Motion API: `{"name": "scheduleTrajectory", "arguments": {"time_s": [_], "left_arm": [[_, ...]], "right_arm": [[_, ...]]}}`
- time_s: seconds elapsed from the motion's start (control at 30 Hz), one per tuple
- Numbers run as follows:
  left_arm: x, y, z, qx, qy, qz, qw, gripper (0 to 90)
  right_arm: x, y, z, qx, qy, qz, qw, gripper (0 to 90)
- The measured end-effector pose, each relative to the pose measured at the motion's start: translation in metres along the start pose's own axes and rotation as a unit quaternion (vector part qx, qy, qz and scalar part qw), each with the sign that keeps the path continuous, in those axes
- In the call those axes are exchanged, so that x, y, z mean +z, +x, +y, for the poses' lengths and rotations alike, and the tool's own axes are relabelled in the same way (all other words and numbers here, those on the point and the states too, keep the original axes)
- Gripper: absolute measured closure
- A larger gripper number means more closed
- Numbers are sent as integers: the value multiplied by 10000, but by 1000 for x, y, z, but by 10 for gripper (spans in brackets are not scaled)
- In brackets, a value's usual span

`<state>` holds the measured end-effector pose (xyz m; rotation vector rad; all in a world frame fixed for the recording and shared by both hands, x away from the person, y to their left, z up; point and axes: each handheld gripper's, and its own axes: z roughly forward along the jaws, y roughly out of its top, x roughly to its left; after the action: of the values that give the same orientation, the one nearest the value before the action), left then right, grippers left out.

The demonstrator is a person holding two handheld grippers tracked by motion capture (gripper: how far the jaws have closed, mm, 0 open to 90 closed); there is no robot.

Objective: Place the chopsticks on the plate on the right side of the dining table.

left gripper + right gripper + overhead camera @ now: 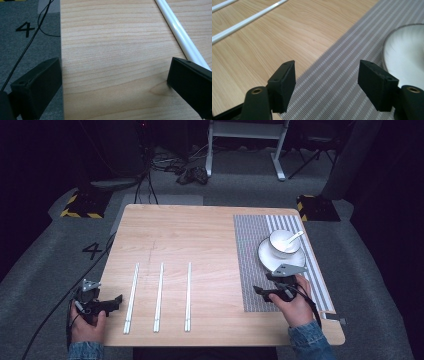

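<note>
Three white chopsticks [131,297] [159,296] [188,295] lie side by side on the left half of the wooden table [200,235]. A grey striped placemat [252,270] on the right carries a white plate [267,259] with a bowl [280,240] and a spoon [294,239] on it. My left gripper [117,301] [115,85] rests at the table's front left edge, open and empty, with the nearest chopstick [180,35] just beyond its right jaw. My right gripper [265,284] [327,82] hovers open over the placemat [337,75], beside the plate [407,50], holding nothing.
Grey carpet surrounds the table, with a black cable [75,285] and a "4" mark [95,250] on the left. Yellow-black striped blocks [82,205] [315,205] sit beyond the far corners. A white frame [245,145] stands at the back.
</note>
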<state>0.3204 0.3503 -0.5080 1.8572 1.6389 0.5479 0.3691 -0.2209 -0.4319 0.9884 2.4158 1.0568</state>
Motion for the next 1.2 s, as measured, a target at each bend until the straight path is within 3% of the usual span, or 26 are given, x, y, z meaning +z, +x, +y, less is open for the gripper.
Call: {"name": "scheduleTrajectory", "arguments": {"time_s": [0.23, 0.3, 0.4, 0.57, 1.2], "left_arm": [[0, 1, 0, 6, 19, -12, 10000, 0], [0, 1, 0, 9, 17, -12, 10000, 0], [0, 1, 0, 4, 19, -14, 10000, 0], [0, 1, 0, 5, 19, -13, 10000, 0], [0, 0, 0, -5, 1, -5, 10000, 0]], "right_arm": [[25, 20, 21, -196, -9, 241, 9995, 299], [38, 32, 33, -171, -144, 311, 9993, 296], [45, 38, 39, -96, -215, 342, 9991, 302], [69, 60, 55, -318, -100, 503, 9982, 295], [120, 106, 74, -658, 36, 676, 9955, 271]]}}
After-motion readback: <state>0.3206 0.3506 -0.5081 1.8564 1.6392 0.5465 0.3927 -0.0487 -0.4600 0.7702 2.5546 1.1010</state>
